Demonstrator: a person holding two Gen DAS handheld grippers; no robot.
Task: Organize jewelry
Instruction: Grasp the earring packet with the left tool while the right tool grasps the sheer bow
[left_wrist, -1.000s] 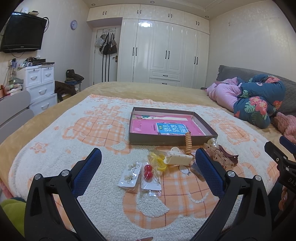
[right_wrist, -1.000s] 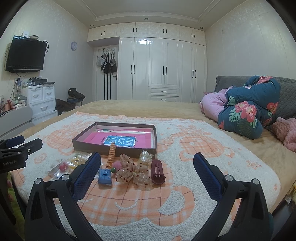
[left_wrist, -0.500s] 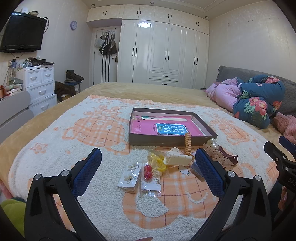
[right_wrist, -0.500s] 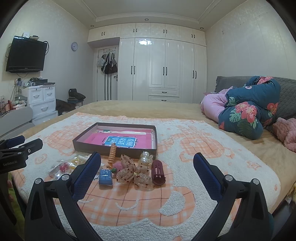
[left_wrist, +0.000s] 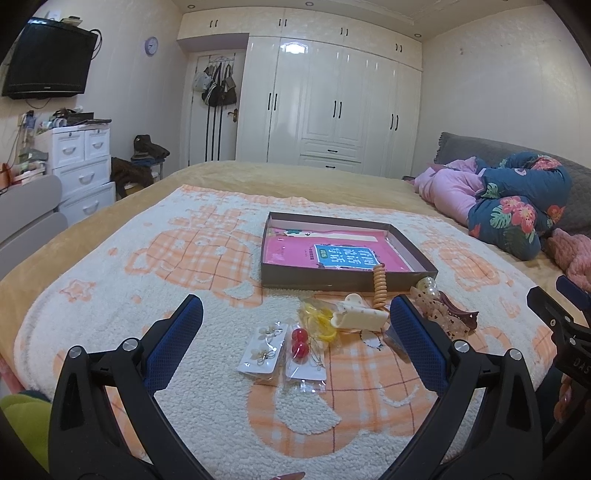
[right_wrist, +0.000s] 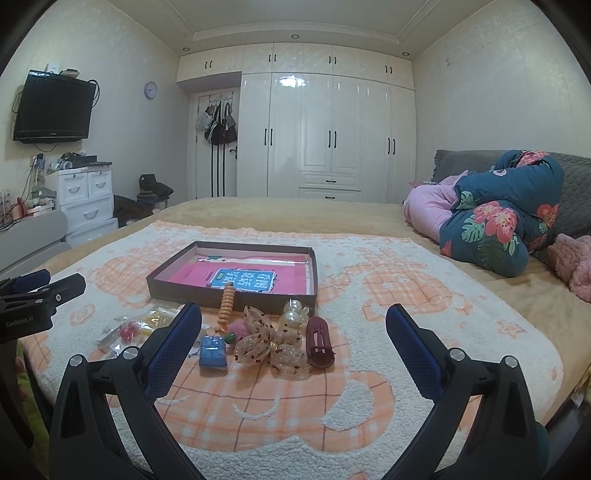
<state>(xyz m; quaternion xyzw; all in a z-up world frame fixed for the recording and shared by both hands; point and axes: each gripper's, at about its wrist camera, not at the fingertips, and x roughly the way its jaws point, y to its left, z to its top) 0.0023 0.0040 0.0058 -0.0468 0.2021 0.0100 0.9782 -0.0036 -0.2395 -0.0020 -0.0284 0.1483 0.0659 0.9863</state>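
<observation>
While the box (left_wrist: 343, 254) sits in the middle of the blanket (left_wrist: 155, 266) with only a pink card in it, all the jewelry lies outside, along the box's near wall, so the sorting looks not yet begun. Going from left to right, there is a white card of flower earrings (left_wrist: 263, 347), then a clear bag with red ball earrings (left_wrist: 301, 343), then a bag of yellow bits (left_wrist: 317, 321). Next comes a cream hair claw (left_wrist: 356, 318). An orange spiral hair tie (left_wrist: 379, 286) leans on the box wall. After that lie a small blue packet (right_wrist: 212, 350), a see-through spotted bow (right_wrist: 271, 341), some big pearls (right_wrist: 294, 314) and a dark red hair clip (right_wrist: 319, 341) near the box's right corner. Everything has to go into the box, I think.

The left gripper (left_wrist: 295, 325) hangs above the near edge of the blanket with its jaws spread wide, gripping nothing and touching nothing. The right gripper (right_wrist: 293, 328) is the same: jaws wide apart, nothing between them, not touching the blanket.
</observation>
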